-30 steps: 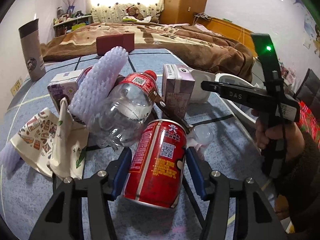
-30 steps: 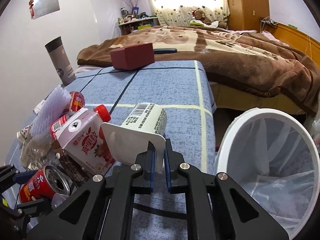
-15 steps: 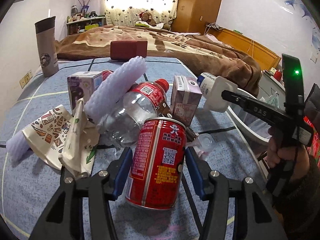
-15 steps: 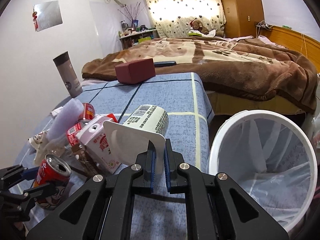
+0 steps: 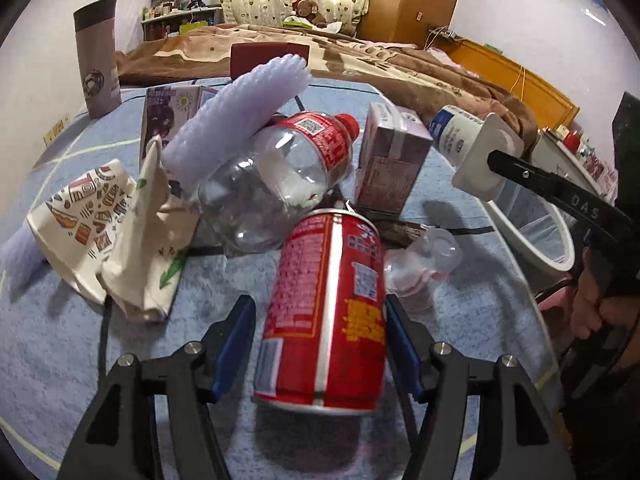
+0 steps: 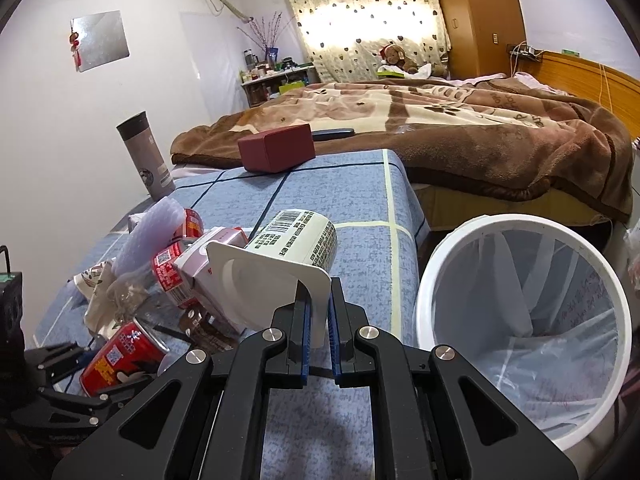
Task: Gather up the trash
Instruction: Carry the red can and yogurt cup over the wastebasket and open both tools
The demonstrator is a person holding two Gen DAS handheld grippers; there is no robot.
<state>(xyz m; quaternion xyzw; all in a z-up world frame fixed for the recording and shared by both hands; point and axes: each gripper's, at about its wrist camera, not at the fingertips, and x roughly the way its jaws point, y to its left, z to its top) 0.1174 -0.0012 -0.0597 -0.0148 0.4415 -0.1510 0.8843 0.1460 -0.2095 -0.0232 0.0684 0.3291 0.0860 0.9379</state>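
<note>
Jaws: our right gripper (image 6: pixel 319 312) is clamped on the cup (image 6: pixel 280 268) rim; our left gripper (image 5: pixel 320 344) has just widened, gap at its left pad, right pad at the can (image 5: pixel 326 312).
Cup: lifted off the table (image 6: pixel 360 208), carried closer to the bin (image 6: pixel 520 320) than a moment ago, not yet over it.
Can: tilted between loosened jaws, so we may lose it.
Pile: bottle (image 5: pixel 272 184), cartons, paper behind.
</note>
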